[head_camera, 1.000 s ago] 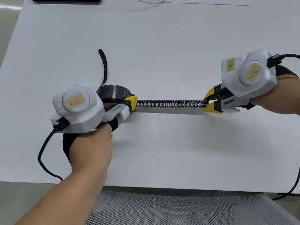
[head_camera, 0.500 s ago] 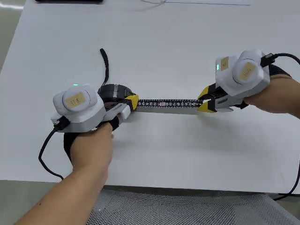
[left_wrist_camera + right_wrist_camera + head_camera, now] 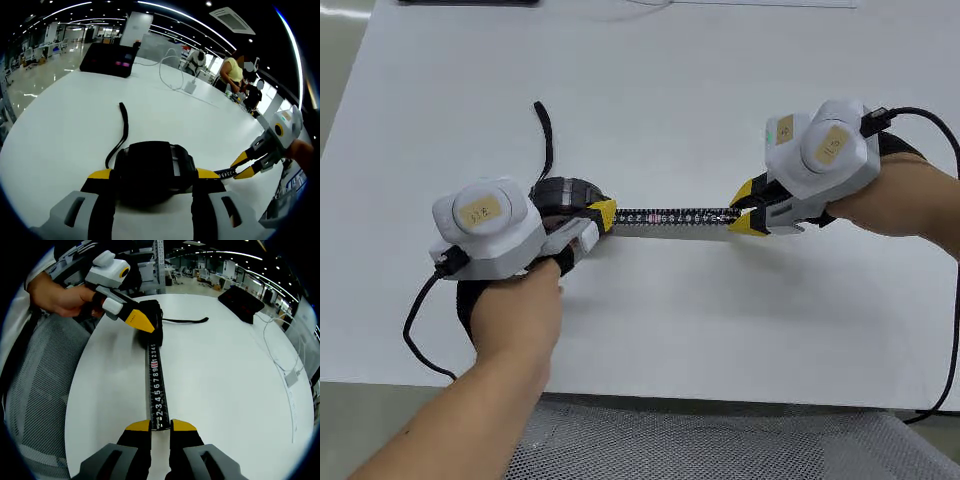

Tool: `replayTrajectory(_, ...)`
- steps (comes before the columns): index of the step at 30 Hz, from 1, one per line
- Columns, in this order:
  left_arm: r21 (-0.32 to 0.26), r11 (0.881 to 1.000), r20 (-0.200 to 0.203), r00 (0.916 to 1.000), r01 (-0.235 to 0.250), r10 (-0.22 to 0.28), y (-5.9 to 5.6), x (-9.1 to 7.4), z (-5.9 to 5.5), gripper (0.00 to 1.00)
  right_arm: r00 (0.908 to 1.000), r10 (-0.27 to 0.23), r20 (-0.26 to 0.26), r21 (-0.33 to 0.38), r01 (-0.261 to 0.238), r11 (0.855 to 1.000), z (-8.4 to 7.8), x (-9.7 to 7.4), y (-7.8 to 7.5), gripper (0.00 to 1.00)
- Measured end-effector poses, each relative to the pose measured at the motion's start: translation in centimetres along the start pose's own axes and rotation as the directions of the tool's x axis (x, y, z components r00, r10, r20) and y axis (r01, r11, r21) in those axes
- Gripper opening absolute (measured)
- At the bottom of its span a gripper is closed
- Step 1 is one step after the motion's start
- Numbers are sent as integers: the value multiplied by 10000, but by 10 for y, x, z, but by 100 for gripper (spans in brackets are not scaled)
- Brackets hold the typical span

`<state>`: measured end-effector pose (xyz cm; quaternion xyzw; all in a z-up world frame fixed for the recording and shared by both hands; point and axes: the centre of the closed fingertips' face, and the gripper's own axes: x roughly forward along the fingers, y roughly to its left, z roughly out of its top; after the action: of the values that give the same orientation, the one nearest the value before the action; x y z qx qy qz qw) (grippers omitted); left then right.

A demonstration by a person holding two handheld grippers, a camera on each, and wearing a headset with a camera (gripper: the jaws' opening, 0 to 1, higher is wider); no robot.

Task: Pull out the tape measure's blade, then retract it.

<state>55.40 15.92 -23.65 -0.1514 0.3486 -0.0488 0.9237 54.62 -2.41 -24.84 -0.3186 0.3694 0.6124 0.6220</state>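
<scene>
Two tools share one tape measure on the white desk. In the head view the left tool is clamped on the round black case. The right tool pinches the tip of the blade, which runs straight between them, low over the desk. A black wrist strap trails away from the case.

In the left gripper view the yellow-tipped jaws hug the case's sides. The case looks rubbery, compact and fairly solid, so its flanks are the sound hold.

In the right gripper view the jaws are closed on the blade's end, by the lowest numbers. The blade is a thin printed ribbon, probably metal, springy and slick. The end wants a firm grip and a slow feed back, or it may snap home.
</scene>
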Motion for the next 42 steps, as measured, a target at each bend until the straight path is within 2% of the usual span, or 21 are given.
replayTrajectory(42, -141, 9999, 22, 10000, 78, -78, 0, 0, 0, 58, 9995, 157, 289, -91, -155, 9998, 20, 13, 2, 9)
